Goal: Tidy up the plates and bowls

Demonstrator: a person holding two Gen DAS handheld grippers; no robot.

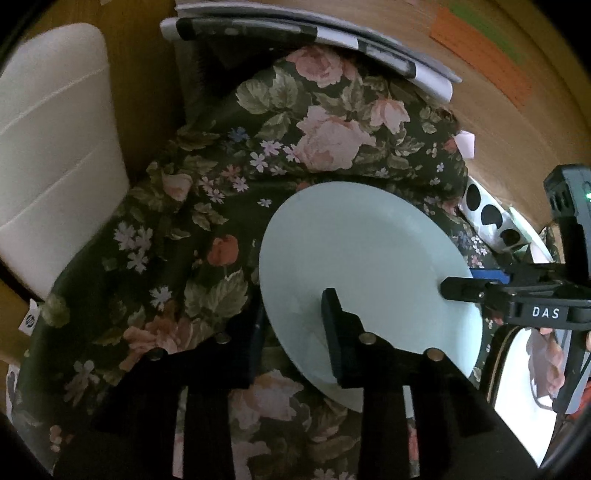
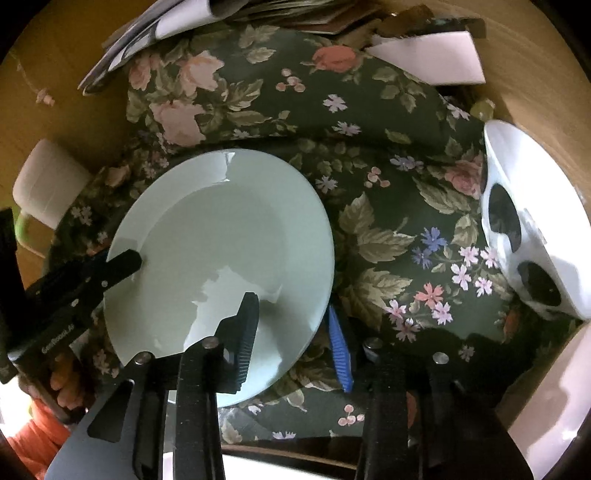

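A pale green plate [image 1: 362,258] lies on the floral cloth [image 1: 184,240]; it also shows in the right wrist view [image 2: 229,236]. My left gripper [image 1: 295,325] is open, its jaws astride the plate's near-left rim, one finger over the plate, the other over the cloth. My right gripper [image 2: 295,325] is open, astride the plate's near-right rim; its blue-padded finger [image 2: 340,350] lies outside the plate. Each gripper shows in the other's view, the right one [image 1: 480,291] and the left one [image 2: 110,269]. A white bowl with black spots [image 2: 524,229] sits at the right.
A white chair back [image 1: 55,147] stands at the left. Papers and a magazine [image 1: 314,33] lie at the cloth's far edge on the wooden table [image 1: 498,122]. A white mug with a green handle [image 2: 48,188] stands left of the plate. White dishware [image 1: 524,373] lies near the right gripper.
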